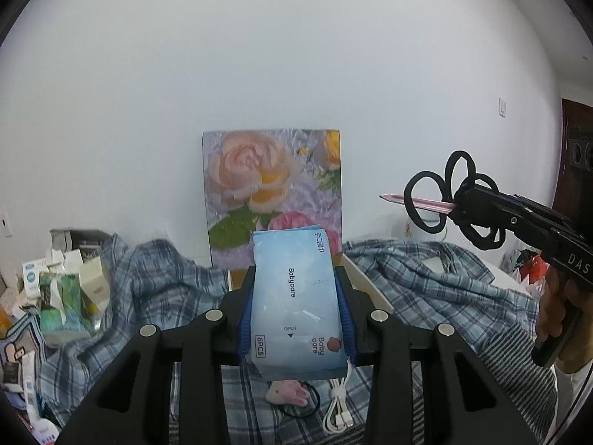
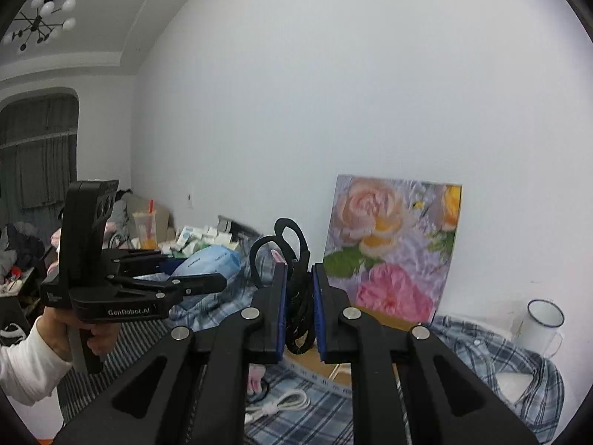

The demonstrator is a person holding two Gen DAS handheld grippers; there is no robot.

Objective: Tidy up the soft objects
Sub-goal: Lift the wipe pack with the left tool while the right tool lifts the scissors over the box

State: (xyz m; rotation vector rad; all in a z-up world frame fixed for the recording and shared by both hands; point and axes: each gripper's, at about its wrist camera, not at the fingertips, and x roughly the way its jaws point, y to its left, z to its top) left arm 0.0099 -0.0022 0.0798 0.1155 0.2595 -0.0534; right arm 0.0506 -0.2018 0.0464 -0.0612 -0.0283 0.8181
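Right, blue wet-wipe pack (image 1: pixel 294 304) front and centre, clamped between the blue pads of the left gripper (image 1: pixel 295 306). Pack stands on end, "Babycare" and "6PCS" print facing the cam, held up off the plaid cloth (image 1: pixel 155 285) below. From the right wrist view the same pack (image 2: pixel 209 261) shows at left, nose out past the left gripper's fingers (image 2: pixel 200 282), a hand in a white sleeve (image 2: pixel 26 363) gripping the handle.

Over to the right gripper (image 2: pixel 299 296): jaws squeezed tight on a bunch of black hair ties (image 2: pixel 296 307), loops sticking up and out the far side. In the left wrist view those hair ties (image 1: pixel 444 200) fan out round the right gripper (image 1: pixel 457 209) at right, w/ a pink clip-like strip (image 1: pixel 418 202) poking out leftward — can't tell exactly what it is.

Down on the cloth, near side: a small pink plush bit (image 1: pixel 287 393), a black loop beside it, and a coiled white cable (image 1: pixel 337 408) just right of that. Behind, a floral rose painting (image 1: pixel 272 185) leans on the white wall (image 1: pixel 296 55). Far left, a heap of small boxes and packets (image 1: pixel 55 278). Right side in the right wrist view, a white enamel mug (image 2: pixel 539 326) w/ dark rim sits on the plaid fabric.
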